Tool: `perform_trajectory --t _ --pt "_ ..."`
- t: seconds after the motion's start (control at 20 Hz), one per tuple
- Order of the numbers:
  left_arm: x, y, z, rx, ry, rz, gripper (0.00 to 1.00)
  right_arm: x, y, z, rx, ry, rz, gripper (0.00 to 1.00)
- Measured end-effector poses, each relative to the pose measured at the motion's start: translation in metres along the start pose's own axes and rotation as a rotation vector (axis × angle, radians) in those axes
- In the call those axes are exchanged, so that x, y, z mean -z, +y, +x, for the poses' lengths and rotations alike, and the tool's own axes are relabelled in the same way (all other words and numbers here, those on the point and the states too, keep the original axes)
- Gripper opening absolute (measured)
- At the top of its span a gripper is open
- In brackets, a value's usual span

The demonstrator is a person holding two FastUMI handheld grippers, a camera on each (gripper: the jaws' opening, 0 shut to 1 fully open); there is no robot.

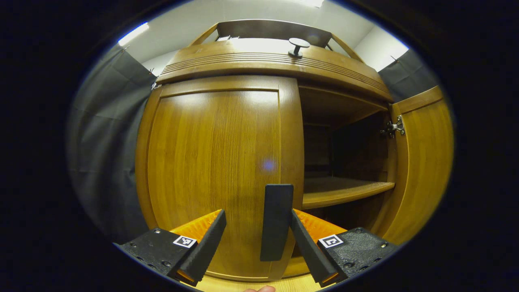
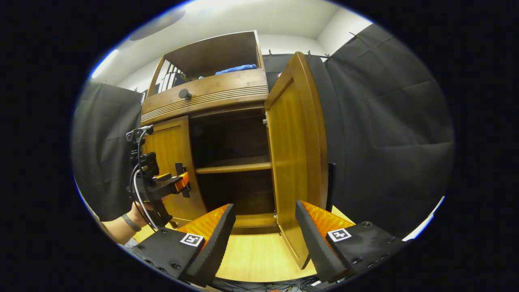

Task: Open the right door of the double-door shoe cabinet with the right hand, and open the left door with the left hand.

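1. Left gripper point(image 1: 255, 239) has its fingers apart; the left door's upright handle point(image 1: 277, 222) stands between them, nearer the right finger.
2. Right gripper point(image 2: 263, 239), fingers apart, holds nothing; the right door point(image 2: 298, 162) stands open ahead.

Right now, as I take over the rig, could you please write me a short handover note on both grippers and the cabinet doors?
Left gripper: open, at the left door's handle, which stands between its fingers without being clamped; it also shows in the right gripper view.
Right gripper: open, holding nothing, facing the opened right door's edge.
Done: right door is swung wide, showing the shelf inside.
Left: left door is shut. Close the left gripper on the handle and pull that door open.
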State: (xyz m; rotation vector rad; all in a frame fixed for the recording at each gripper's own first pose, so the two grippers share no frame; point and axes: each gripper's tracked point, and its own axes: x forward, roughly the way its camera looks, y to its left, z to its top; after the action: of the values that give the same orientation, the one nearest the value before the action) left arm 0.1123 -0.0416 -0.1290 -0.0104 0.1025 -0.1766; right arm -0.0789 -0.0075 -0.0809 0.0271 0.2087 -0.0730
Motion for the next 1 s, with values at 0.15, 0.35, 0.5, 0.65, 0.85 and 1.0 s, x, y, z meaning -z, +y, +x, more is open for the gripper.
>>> perform_trajectory --t 0.15,0.35,0.5,0.65,0.85,1.0 --pt "0.003 0.001 0.004 -0.011 0.022 0.002 0.92 0.001 0.001 0.004 0.004 0.006 0.007 0.96" --pt "0.003 -0.02 0.005 0.077 0.01 -0.029 0.68 0.006 0.001 0.009 0.007 0.021 0.006 0.96" --pt "0.004 -0.025 0.003 0.069 0.011 -0.02 0.45 0.004 0.002 0.012 0.009 0.018 -0.002 0.85" --pt "0.004 -0.024 0.0 0.075 0.046 -0.034 0.29 -0.001 0.004 0.015 0.005 -0.002 -0.017 0.85" --pt "-0.002 -0.017 -0.034 0.08 0.068 -0.016 0.3 -0.003 0.013 0.018 -0.018 -0.017 -0.031 0.84" --pt "-0.006 -0.008 -0.057 0.065 0.115 -0.036 0.3 -0.003 0.023 0.024 -0.05 -0.025 -0.011 0.96"
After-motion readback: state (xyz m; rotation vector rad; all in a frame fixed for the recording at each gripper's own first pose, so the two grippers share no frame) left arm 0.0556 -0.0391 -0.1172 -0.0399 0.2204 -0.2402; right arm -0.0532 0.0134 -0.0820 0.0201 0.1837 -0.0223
